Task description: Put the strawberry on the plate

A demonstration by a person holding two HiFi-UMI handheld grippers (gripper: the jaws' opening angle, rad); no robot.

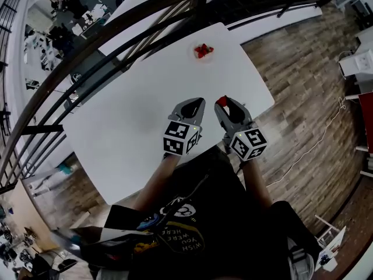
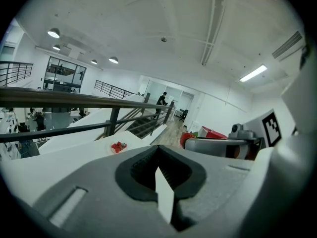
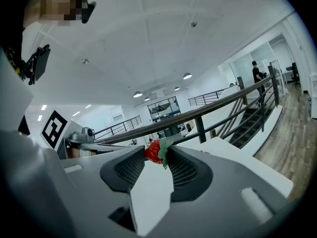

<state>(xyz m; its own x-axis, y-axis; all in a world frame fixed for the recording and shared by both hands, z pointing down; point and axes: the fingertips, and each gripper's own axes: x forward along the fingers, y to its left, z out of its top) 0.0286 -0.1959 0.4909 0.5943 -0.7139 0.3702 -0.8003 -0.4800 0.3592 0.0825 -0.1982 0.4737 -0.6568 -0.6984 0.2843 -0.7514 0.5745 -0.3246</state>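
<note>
White table (image 1: 116,139) by railing (image 2: 74,99) (wood floor (image 1: 303,69)); right hand-held gripper (image 1: 224,102) pinching strawberry (image 3: 152,152); left hand-held gripper (image 1: 200,101) pressed together.

Bright, even indoor light from ceiling lamps (image 2: 53,32); heavy fisheye bending at edges; dark vignetted corners; close foreground soft.

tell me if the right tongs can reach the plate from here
Probably yes. Only bare table lies between the right tongs, shut on a strawberry, and the plate ahead; the left tongs sit alongside, not across the path.
</note>
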